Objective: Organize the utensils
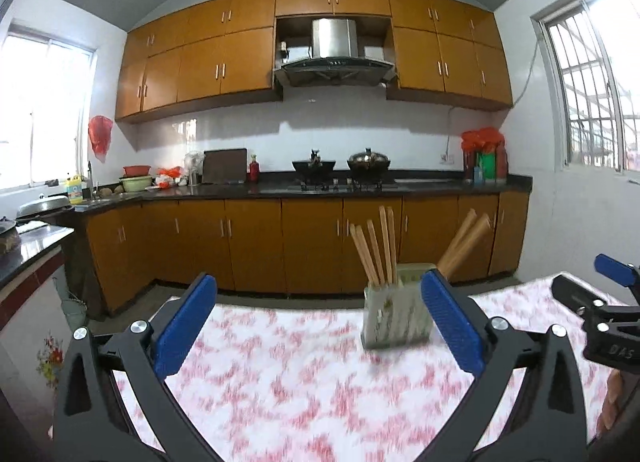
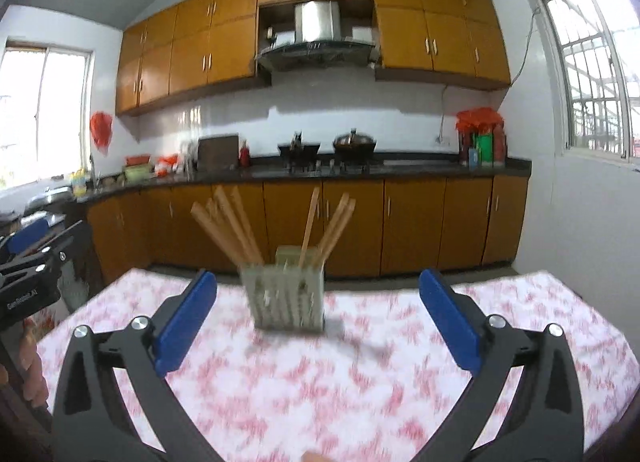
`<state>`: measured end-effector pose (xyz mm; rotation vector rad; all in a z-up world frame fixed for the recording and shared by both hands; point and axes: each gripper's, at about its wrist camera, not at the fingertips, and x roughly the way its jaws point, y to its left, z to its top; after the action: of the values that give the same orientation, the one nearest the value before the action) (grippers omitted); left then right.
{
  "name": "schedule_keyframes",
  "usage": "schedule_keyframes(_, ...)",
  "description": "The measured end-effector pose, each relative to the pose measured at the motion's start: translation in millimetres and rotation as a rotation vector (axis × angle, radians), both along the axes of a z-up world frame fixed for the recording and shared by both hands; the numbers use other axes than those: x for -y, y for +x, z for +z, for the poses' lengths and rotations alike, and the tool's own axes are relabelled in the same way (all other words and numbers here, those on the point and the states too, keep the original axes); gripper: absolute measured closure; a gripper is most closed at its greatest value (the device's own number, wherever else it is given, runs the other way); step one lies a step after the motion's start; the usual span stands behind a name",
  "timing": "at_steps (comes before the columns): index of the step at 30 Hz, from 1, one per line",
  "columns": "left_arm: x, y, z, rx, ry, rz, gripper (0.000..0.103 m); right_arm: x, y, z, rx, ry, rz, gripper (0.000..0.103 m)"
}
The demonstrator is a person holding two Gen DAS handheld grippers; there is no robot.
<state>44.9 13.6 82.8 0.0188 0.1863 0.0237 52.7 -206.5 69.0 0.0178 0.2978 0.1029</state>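
Observation:
A pale green slotted utensil holder stands upright on the table with the pink-and-white floral cloth. Several wooden chopsticks lean out of it to both sides. My left gripper is open with nothing between its blue pads; the holder sits beyond it, partly behind the right pad. My right gripper is open too and holds nothing, with the holder ahead between its fingers but farther away. Each gripper shows at the edge of the other's view.
Beyond the table's far edge runs a floor strip, then brown kitchen cabinets under a dark counter with a stove and two pots. A side counter stands at the left. A hand shows at the left edge.

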Motion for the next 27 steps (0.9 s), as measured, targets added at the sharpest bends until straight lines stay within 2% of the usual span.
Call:
schedule_keyframes(4,-1.9,-6.0,-22.7,-0.072,-0.006,-0.02,0.002,-2.9,-16.4,-28.3,-0.048,-0.012,0.0,0.004)
schedule_keyframes(6,-3.6,-8.3,-34.1,-0.104,-0.026,-0.026,0.002,-3.0,-25.6,-41.4,-0.051,-0.016,-0.04,0.004)
schedule_keyframes(12,-5.5,-16.8,-69.0,-0.198,-0.053,-0.023,0.002,-0.2,-36.6,-66.6,-0.114,0.03,-0.068,0.004)
schedule_keyframes(20,-2.1,-21.0,-86.8,-0.236,-0.042,-0.018,0.002,-4.0,-37.3,-80.5,-0.146,0.014,-0.07,0.004)
schedule_keyframes(27,0.4,-23.0,-89.4,-0.242,-0.042,-0.02,0.002,-4.1,-37.7,-82.5,-0.151,0.014,-0.069,0.004)
